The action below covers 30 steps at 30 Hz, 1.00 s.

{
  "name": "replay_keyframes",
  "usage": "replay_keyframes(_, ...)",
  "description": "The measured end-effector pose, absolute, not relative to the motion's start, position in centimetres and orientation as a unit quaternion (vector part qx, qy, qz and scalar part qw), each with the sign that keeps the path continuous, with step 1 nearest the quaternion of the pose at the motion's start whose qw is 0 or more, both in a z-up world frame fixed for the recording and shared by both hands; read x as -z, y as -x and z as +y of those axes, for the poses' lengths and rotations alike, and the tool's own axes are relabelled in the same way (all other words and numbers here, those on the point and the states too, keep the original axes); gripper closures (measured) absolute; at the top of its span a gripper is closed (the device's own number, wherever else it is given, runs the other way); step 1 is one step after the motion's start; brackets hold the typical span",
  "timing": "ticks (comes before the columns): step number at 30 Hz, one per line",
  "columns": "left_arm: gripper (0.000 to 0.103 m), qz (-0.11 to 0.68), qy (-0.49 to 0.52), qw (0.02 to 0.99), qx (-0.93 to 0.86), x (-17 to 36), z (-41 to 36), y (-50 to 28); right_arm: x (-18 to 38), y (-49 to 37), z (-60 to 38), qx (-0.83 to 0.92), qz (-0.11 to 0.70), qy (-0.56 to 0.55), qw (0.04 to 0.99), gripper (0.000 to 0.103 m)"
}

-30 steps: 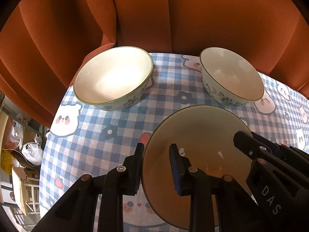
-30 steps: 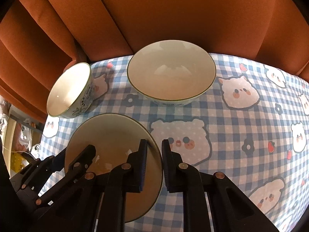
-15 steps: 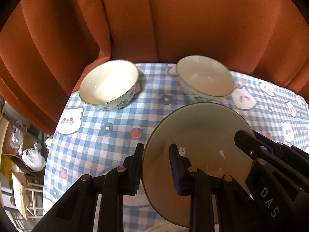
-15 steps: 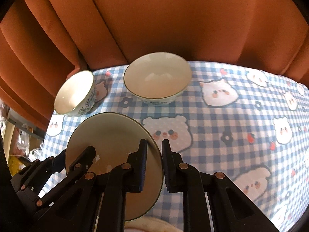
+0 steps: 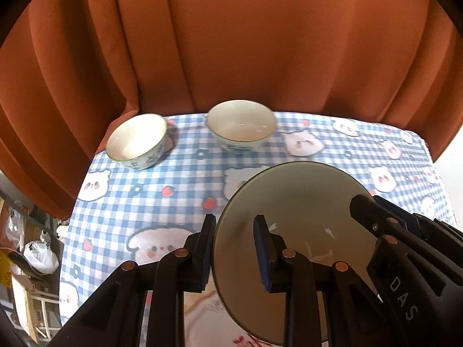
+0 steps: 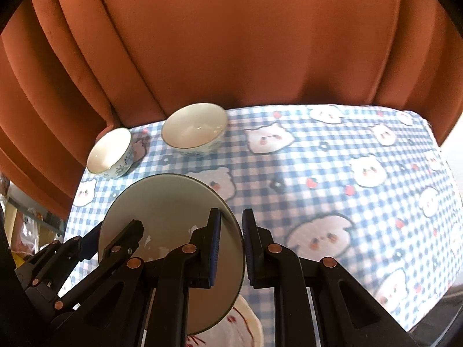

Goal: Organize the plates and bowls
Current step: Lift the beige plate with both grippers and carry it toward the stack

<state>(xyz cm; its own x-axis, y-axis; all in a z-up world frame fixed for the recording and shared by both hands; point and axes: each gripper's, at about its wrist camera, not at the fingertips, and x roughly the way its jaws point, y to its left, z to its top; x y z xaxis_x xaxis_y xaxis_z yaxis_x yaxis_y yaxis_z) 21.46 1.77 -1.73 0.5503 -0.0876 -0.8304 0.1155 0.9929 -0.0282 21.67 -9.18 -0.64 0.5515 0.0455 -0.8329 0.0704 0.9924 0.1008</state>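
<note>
while raised, plate [image 5: 292, 202] rim clamped between both fingers [image 5: 262, 248]

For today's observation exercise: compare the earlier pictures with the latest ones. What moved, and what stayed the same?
Both grippers, left and right, carried the round cream plate up and back from the two white patterned bowls, which now look smaller and farther. A second dish has come into view beneath. Unchanged: both grips on the plate's rim, and the bowls on the checked tablecloth.

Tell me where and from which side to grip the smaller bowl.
Pinch the rim of the smaller bowl, straddling its wall, from above on the near side: it stands upright, mouth open, and the curtain crowds its far side. The left tool and right tool hold the plate.
</note>
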Motion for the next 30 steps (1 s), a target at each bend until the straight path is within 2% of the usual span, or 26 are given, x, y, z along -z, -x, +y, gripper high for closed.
replay_keyframes(16,0.078,0.474,-0.028,0.878,0.063,1.5,-5.5,-15.8,-0.1,-15.1,-16.4,0.007,0.469,-0.058,0.881,0.084)
replay_keyframes(30,0.078,0.519,-0.042,0.852,0.06,6.8,-11.4,-12.0,4.6,-11.7,-22.4,-0.013,0.51,-0.058,0.858,0.084)
